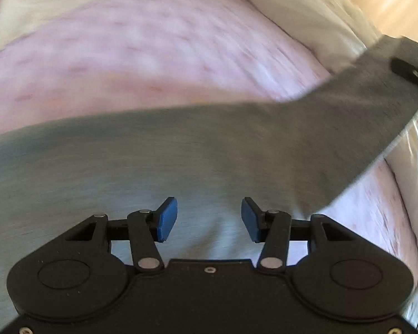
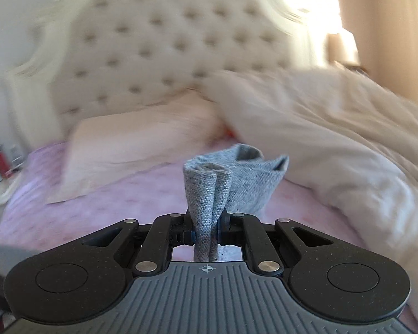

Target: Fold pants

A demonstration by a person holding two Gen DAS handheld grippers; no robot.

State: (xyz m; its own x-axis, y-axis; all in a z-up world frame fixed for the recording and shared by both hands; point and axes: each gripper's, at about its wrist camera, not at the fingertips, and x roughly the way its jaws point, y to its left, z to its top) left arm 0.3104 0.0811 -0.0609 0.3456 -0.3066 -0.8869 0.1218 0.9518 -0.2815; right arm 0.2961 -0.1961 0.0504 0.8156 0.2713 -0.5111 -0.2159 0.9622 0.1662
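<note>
Pants point(image 2: 209, 194) pinched in right hand-held gripper point(image 2: 206, 229), above pink bedsheet point(image 2: 97, 208)

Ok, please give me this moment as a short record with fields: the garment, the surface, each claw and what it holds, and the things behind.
garment: grey pants, spread across the bed, one end lifted
surface: pink sheet
left claw: open, above the pants, nothing between the pads
right claw: shut on a bunched fold of the pants
behind: pillow, cream duvet, tufted headboard
image quality: blurred in both views
</note>
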